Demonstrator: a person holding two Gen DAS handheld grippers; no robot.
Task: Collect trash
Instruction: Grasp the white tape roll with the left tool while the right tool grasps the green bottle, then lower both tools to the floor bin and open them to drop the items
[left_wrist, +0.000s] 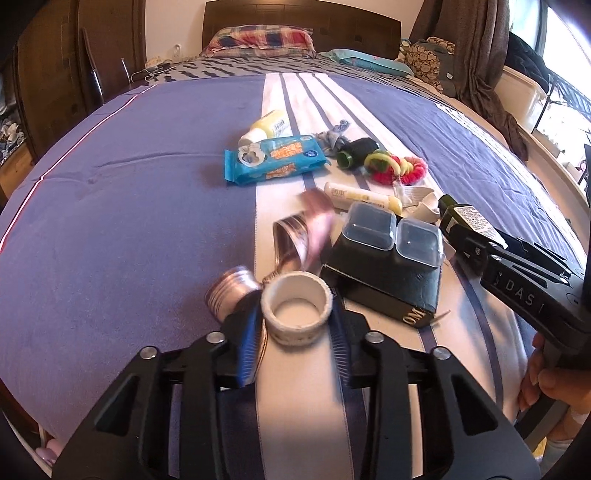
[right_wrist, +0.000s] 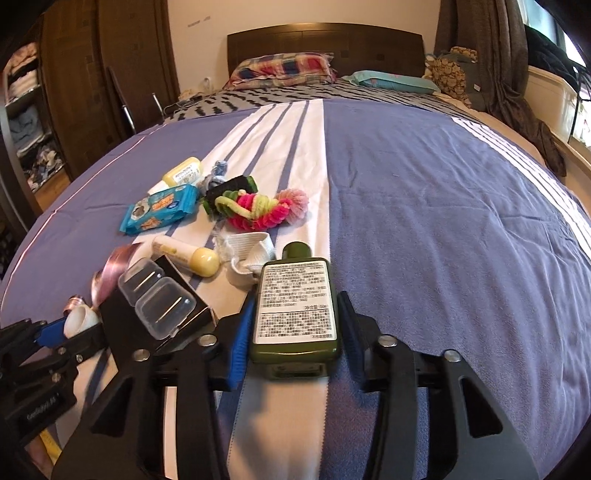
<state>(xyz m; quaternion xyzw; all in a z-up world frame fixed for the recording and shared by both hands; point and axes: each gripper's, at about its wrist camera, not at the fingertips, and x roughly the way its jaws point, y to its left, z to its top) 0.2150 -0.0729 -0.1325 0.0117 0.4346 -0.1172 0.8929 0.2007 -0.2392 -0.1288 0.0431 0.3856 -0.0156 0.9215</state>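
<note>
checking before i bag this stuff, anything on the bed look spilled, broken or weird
Nothing looks spilled or broken. Oddest is the two clear plastic tubs perched on a tilted black box. The green bottle lies flat between the right gripper's fingers, cap on; a white tape roll sits in the left gripper.

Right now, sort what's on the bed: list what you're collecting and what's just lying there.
Being collected, likely: white tape roll in left gripper; green bottle in right gripper.
Lying about: blue wipes pack, fuzzy rings, black box, yellow-capped tube.
</note>
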